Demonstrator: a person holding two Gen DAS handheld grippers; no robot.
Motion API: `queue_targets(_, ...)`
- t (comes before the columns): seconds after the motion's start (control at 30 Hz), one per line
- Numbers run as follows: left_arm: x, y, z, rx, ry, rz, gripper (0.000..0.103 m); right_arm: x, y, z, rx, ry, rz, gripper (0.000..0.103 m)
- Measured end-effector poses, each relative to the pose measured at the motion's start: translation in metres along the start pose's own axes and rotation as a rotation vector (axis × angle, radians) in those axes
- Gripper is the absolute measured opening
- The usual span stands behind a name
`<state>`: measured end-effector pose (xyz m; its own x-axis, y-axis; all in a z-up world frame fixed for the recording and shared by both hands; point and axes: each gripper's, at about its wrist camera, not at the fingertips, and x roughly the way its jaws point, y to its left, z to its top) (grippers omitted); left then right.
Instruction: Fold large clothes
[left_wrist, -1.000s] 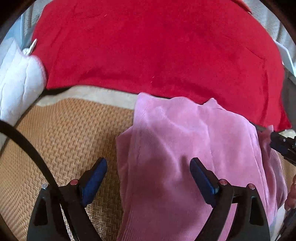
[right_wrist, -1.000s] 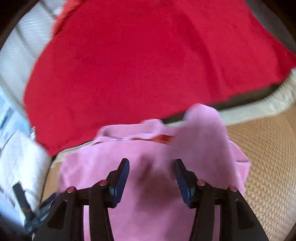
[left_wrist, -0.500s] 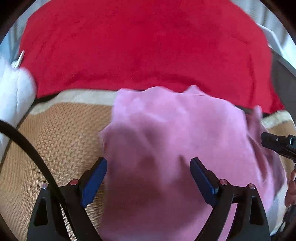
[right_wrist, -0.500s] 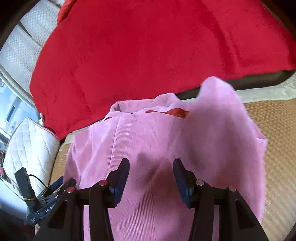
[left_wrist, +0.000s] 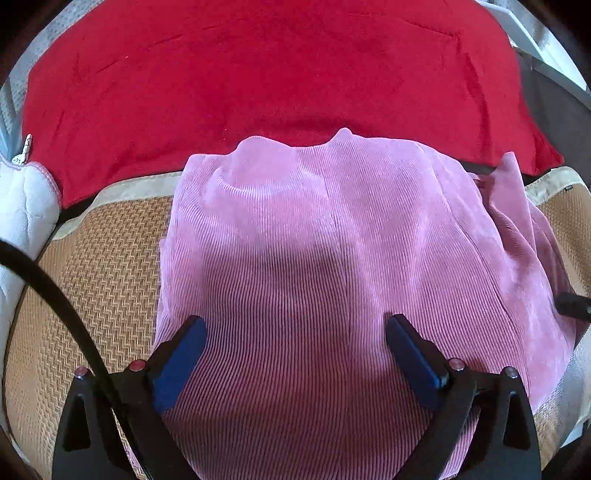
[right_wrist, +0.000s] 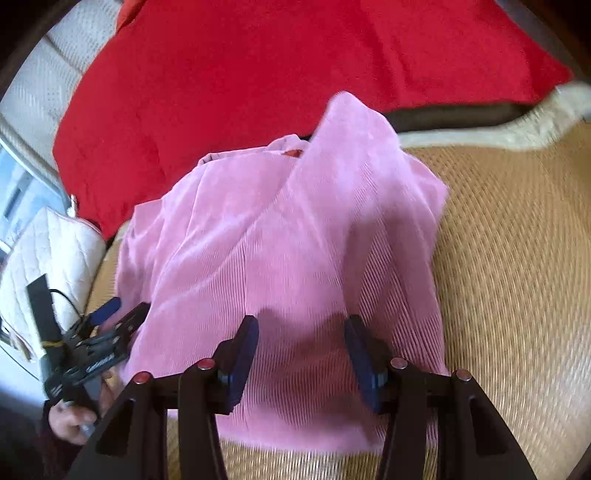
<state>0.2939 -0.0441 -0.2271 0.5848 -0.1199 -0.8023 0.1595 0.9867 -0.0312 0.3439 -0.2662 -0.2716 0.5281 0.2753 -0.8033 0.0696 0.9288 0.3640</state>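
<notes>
Woven mat, tan; red blanket at 12 o'clock. Pink garment heaped on mat centre. Left gripper jaws opening, nothing pinched. Right gripper parted, above the cloth, grasping nothing.

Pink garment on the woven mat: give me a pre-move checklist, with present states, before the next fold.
1. Pink garment lies wholly on the woven mat: cannot tell; the far edge nears the red blanket.
2. Surface smooth: not ok; a flap is humped at the far end.
3. Left gripper free of cloth: ok; jaws opening, nothing pinched.
4. Right gripper free of cloth: ok; pads apart.
5. Mat clear to the right: ok.
</notes>
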Motion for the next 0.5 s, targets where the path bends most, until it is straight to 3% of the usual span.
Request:
queue_targets(0.1,-0.005,0.004,-0.005,-0.019,0.03,-0.005,0.098,-0.013,-0.007,-0.01,0.03,-0.009,0.014,0.053)
queue_targets(0.2,-0.02,0.008,-0.012,-0.033,0.036,-0.038,0.098,-0.032,-0.009,-0.013,0.054,-0.076,0.056,0.053)
queue_targets(0.27,-0.037,0.014,-0.02,-0.052,0.015,-0.041,0.098,-0.037,-0.012,-0.012,0.058,-0.107,0.033,0.053)
queue_targets(0.43,-0.06,0.049,-0.032,-0.122,-0.013,0.067,0.098,-0.013,-0.04,-0.01,0.134,-0.015,-0.047,0.054)
queue_targets(0.5,-0.07,0.067,-0.036,-0.178,-0.041,0.107,0.098,-0.017,-0.031,-0.008,0.106,-0.035,-0.064,0.055)
